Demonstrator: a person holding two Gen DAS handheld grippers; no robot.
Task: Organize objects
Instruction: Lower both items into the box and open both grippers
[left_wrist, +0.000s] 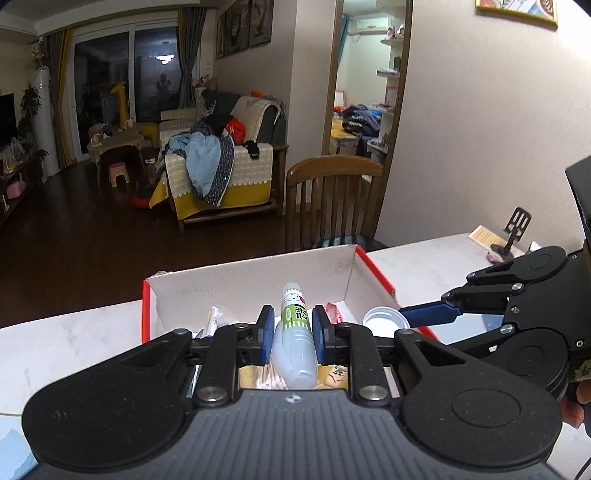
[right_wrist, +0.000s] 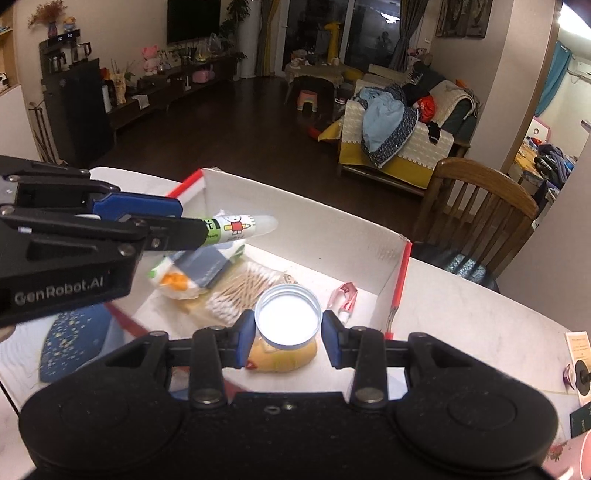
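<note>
— What's the left one got?

— The left tongs (left_wrist: 293, 332) are clamped on a glue bottle (left_wrist: 294, 332), green label, capped tip pointing toward the far wall of the white box (left_wrist: 240, 280). It hangs above the box's inside.

— And the right?

— The right tongs (right_wrist: 288, 334) grip a white jar lid (right_wrist: 288, 319) by its rim, open side up, also over the box, nearer its red-edged right wall.

— What's in the box already?

— A bag of cotton swabs (right_wrist: 243, 291) in the middle, a snack packet (right_wrist: 173, 280) to its left, a small red-and-white sachet (right_wrist: 345, 295) by the right wall.

— Where's the box?

— On the pale worktop (right_wrist: 461, 314), with a wooden chair (right_wrist: 480, 218) just beyond it.
</note>
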